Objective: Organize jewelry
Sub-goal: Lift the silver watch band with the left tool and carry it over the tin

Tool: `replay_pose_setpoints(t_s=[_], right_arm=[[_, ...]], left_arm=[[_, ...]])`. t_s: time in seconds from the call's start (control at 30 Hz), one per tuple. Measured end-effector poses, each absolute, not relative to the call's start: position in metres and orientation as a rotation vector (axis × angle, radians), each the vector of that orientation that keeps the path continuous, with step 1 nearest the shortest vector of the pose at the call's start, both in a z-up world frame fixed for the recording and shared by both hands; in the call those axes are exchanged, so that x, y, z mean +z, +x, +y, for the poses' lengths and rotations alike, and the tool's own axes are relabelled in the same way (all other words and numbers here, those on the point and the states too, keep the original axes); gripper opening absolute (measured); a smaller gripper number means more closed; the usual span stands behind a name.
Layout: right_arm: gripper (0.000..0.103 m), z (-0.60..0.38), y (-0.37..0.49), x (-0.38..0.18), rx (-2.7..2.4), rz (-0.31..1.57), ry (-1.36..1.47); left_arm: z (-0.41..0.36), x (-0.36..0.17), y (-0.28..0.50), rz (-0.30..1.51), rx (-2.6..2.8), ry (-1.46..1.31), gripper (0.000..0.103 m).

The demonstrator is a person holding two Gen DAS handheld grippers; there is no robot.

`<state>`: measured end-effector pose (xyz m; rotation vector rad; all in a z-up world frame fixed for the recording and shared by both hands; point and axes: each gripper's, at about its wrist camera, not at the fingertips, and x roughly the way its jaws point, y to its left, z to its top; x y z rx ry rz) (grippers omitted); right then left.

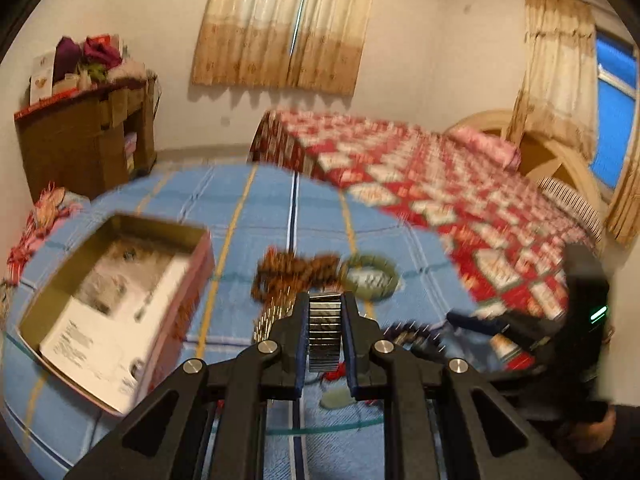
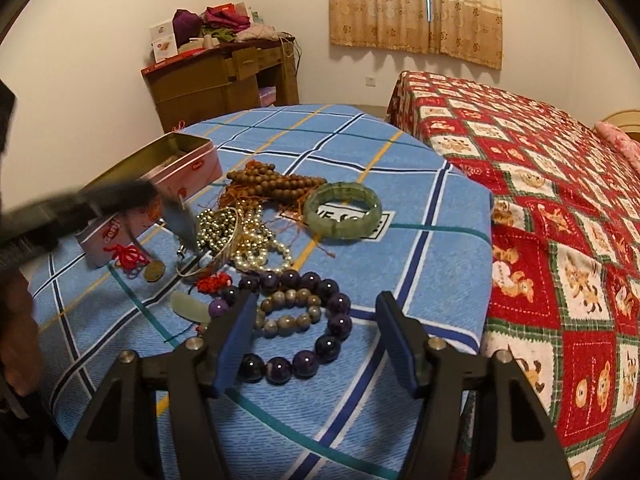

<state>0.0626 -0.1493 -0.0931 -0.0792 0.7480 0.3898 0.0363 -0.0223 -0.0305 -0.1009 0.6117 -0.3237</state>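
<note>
Jewelry: a heap of bracelets and bead strings lies on the blue checked cloth [image 2: 400, 216] of a round table beside a bed with a red patterned cover [image 2: 560, 208].

Left wrist view
- left gripper [image 1: 325, 312]: fingers nearly together, pads pressed on both sides of a silver link band [image 1: 324, 332], which stands upright between them.
- pose: angled downward over the table, raised off the cloth; the picture is smeared with blur.
- tin box [image 1: 116, 300]: open, on the cloth to the left, with white paper inside.
- beyond the fingertips: brown wooden beads [image 1: 296, 272] and the green jade bangle [image 1: 370, 276], lying side by side.
- right gripper [image 1: 480, 322]: seen at the right edge, blurred, low over the jewelry; its jaws cannot be read here.

Right wrist view
- right gripper [image 2: 316, 332]: fingers about halfway apart, holding nothing; the pads stand to either side of the purple bead bracelet [image 2: 304, 320] without pressing on it.
- grey bead bracelet [image 2: 288, 312]: lies inside the purple ring.
- pose: tilted down toward the near table edge, fingertips close above the cloth.
- further back: pearl strands [image 2: 256, 248], gold beads [image 2: 218, 226], wooden beads, the jade bangle flat on the cloth, red knotted cords [image 2: 128, 258].
- left gripper: a dark blurred shape at the left, above the tin box and the heap.
</note>
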Motion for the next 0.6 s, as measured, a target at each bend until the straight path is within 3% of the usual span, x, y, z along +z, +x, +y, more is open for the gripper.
replay_pose_setpoints(t_s=[0.17,0.4,0.6], right_arm=[[0.064,-0.139,0.058,-0.087,0.438,0.737,-0.086],[0.051,-0.091,0.051,-0.076,0.633,0.737,-0.131],[0.051,-0.039,0.054,-0.078,0.773,0.75,-0.254]], left_arm=[[-0.011,-0.007,0.029,0.564,-0.271,-0.064,0.015],[0.019,-0.009,0.027,0.562,-0.207,-0.105,0.015],[0.043,-0.009,0.022,0.55,-0.163,-0.136,0.015]])
